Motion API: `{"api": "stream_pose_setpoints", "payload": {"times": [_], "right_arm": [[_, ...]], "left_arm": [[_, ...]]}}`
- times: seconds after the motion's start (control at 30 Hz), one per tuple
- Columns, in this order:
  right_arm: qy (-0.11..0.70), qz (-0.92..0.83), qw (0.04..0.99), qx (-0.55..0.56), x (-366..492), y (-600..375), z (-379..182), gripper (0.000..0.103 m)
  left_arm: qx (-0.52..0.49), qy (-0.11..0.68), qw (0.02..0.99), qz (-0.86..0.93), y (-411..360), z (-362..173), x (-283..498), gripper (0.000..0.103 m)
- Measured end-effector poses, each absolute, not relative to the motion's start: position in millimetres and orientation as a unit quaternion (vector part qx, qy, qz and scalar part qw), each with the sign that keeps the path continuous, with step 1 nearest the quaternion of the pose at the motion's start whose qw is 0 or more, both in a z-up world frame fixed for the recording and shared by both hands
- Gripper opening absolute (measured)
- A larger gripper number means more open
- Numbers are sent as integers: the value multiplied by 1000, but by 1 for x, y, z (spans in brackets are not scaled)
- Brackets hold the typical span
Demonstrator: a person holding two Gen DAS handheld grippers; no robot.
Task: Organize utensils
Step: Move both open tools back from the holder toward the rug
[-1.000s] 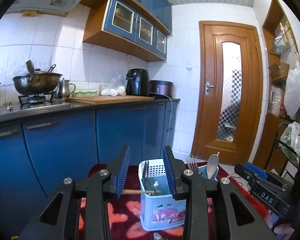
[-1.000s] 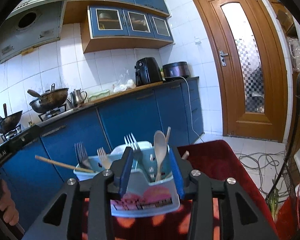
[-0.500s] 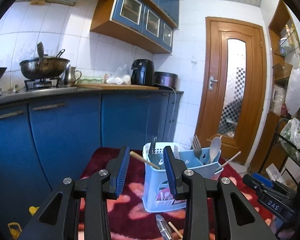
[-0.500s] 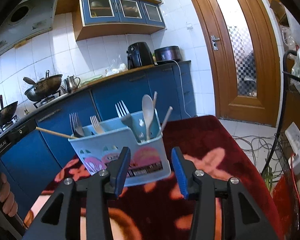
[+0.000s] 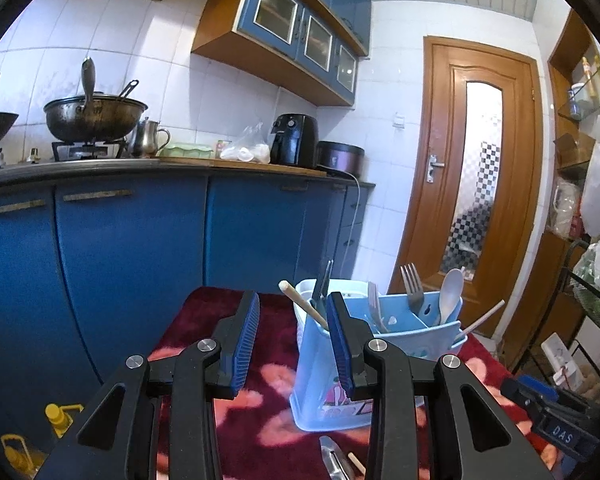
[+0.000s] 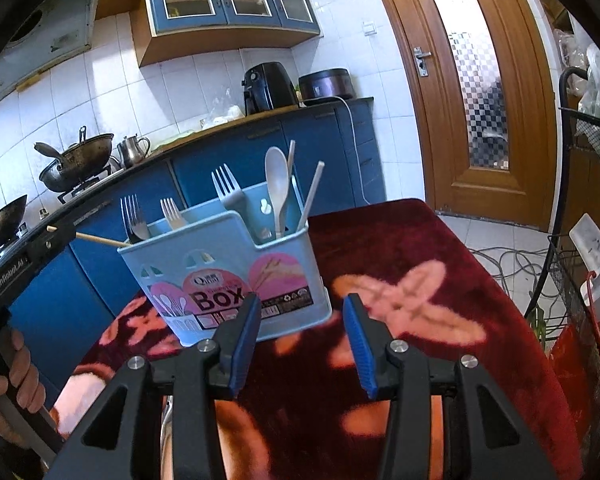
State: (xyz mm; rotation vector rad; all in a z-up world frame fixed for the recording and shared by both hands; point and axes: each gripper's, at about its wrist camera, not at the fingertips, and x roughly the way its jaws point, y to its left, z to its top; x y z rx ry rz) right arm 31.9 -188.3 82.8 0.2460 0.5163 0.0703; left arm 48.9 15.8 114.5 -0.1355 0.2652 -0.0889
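Observation:
A light blue utensil box [image 6: 236,276] stands on a red patterned cloth [image 6: 404,280]; it also shows in the left wrist view [image 5: 324,384]. It holds forks [image 6: 226,188], a pale spoon [image 6: 278,184], thin sticks and a wooden chopstick [image 5: 304,305] leaning out to the left. My left gripper [image 5: 294,344] is open and empty, just left of the box. My right gripper [image 6: 300,344] is open and empty, in front of the box. A metal utensil [image 5: 334,460] and a stick lie on the cloth near the left gripper.
Blue kitchen cabinets [image 5: 132,240] with woks, a kettle and an air fryer [image 5: 294,140] run behind the table. A wooden door [image 5: 476,184] stands at the back right. A wire rack [image 6: 580,240] and cables sit to the right.
Both grippers have drawn back from the box and lowered. The chopstick that lay between the left fingers now rests in the box. The right gripper has moved away from the box's front.

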Motion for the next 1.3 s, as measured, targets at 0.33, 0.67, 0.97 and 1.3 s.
{"api": "stream_pose_setpoints", "payload": {"times": [0.33,0.67,0.97,1.3], "right_arm": [[264,34,956,125,30,-192,74,46],[260,31,957,120,29,-193,72,47],[265,31,955,131,27,-197,68,48],[269,32,955,122,26,-191,67,48]], "left_arm": [[-81,128,985,-84,15,130,64,7],[-95,165,974,-122,5,159,85,5],[-102,154,974,-128,12,139,67,4],[-202,143,959,-138,63,137,64,4]]}}
